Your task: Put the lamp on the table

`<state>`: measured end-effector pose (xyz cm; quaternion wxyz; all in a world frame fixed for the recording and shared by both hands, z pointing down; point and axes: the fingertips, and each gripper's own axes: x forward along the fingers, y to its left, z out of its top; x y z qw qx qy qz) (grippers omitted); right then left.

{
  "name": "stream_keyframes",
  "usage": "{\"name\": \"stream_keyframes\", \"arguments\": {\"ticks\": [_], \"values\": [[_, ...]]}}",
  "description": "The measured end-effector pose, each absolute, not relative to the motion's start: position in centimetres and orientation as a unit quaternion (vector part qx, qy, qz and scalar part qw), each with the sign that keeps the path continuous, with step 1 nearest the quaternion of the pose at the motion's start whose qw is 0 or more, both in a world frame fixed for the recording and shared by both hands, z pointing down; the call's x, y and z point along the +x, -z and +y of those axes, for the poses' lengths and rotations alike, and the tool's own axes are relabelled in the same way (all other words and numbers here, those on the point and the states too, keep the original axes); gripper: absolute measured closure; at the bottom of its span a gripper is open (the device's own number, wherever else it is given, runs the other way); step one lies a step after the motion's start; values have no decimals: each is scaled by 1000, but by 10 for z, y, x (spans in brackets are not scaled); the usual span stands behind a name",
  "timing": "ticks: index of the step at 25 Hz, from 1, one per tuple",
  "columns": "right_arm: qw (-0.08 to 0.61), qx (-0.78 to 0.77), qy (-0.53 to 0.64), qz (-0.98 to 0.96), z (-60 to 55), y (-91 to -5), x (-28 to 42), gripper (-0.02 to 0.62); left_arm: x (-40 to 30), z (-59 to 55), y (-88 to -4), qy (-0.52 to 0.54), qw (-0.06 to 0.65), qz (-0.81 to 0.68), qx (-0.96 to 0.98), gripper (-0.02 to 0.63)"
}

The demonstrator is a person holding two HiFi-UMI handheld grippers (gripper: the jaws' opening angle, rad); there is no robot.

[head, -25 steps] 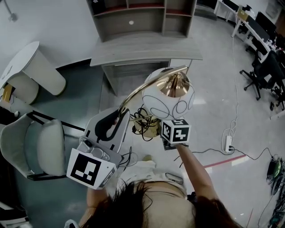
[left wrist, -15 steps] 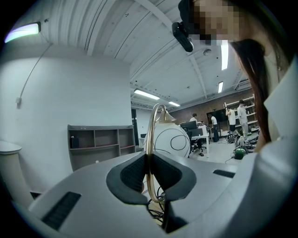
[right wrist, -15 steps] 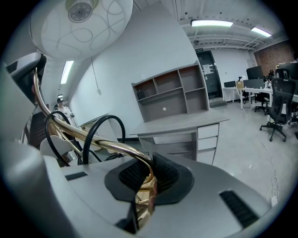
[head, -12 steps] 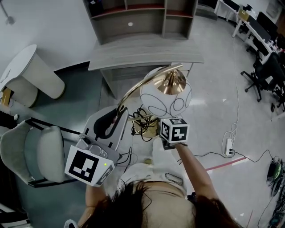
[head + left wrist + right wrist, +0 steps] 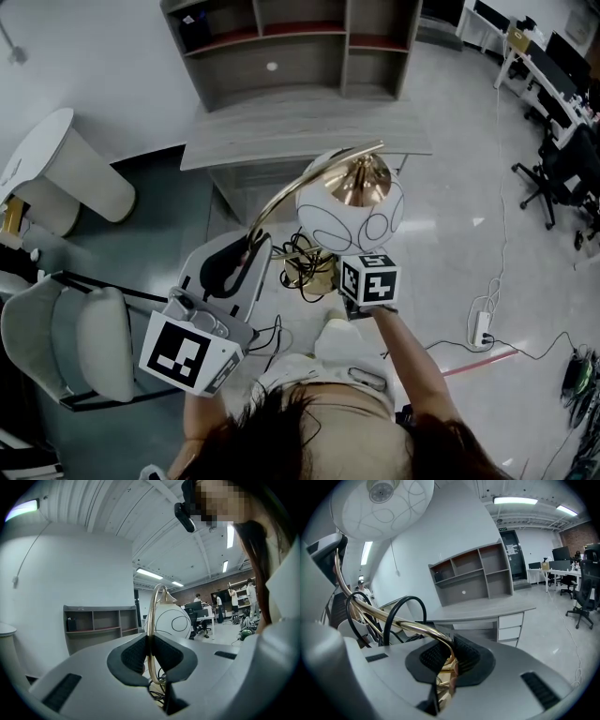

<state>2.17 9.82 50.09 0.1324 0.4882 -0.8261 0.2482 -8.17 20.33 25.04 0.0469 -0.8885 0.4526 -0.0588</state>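
Here left tool point(image 5: 150, 651) and right tool point(image 5: 453, 660) pinch the white-globed, brass-stemmed lamp point(image 5: 349, 217).

right gripper point(image 5: 451, 663) fingers point(image 5: 469, 657) tight on the brass tube of the lamp point(image 5: 382, 508), perhaps near its base, table point(image 5: 487, 611) beyond

A grey armchair point(image 5: 66, 342) stands beside a white round stand point(image 5: 56, 164); a power strip point(image 5: 482, 328) lies on the floor point(image 5: 450, 234), with black office chairs point(image 5: 553, 178) beyond.

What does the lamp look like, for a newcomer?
Find the grey desk with shelves. Just before it, the left gripper and right gripper hold the lamp aloft. Nothing else has a white globe shade with black loops on an arched brass stem.
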Motion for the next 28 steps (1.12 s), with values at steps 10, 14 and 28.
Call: {"name": "stream_keyframes", "arguments": {"ticks": [10, 14, 28], "values": [[137, 480, -251, -829, 42, -500, 54, 555, -48, 145, -249, 65, 37, 461, -884, 566], [139, 475, -252, -831, 23, -500, 66, 555, -36, 126, -249, 66, 34, 468, -880, 566], [154, 462, -261, -834, -19, -515, 71, 555, -28, 81, -261, 76, 20, 477, -875, 566]]}}
